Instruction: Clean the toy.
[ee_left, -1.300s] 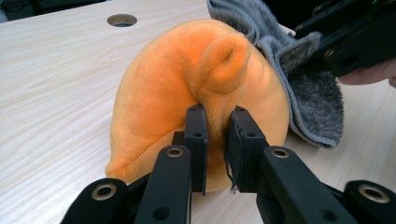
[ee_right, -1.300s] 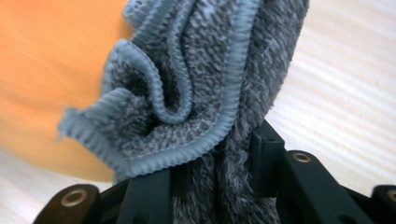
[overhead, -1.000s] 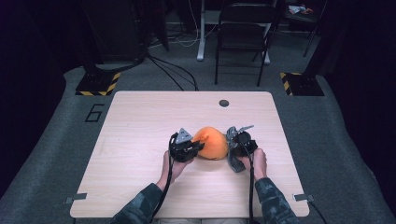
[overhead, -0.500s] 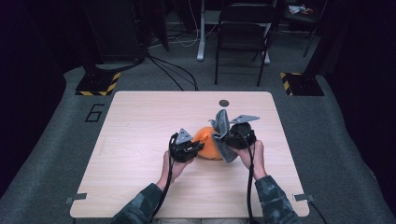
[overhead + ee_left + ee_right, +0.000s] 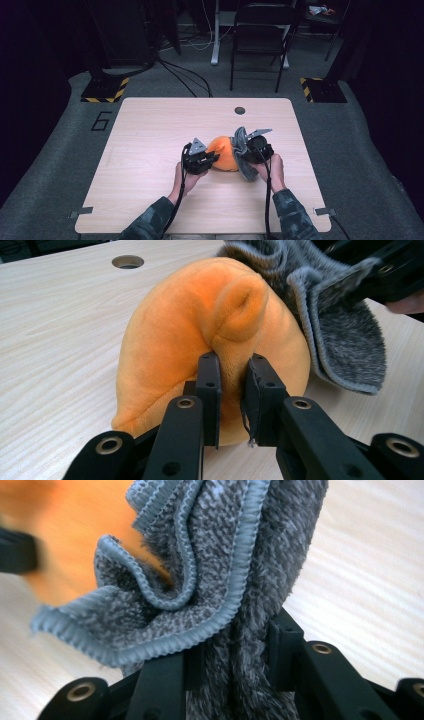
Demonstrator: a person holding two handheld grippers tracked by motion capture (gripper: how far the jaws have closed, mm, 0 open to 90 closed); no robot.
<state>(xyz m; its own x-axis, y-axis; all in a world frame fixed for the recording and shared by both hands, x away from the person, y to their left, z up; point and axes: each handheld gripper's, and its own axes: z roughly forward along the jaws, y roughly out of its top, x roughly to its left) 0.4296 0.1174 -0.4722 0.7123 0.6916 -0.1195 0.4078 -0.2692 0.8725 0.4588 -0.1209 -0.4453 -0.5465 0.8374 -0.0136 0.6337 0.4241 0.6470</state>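
In my right gripper view, the grey fleece cloth is running off the top edge and hiding the gap between my right gripper's jaws, while the orange plush toy behind it is blurring into a soft patch cut off at the left edge. In my left gripper view, my left gripper is covering the fold of plush it is pinching, and the cloth is hiding the toy's far side. In the high view, my forearms are getting cut off at the bottom edge.
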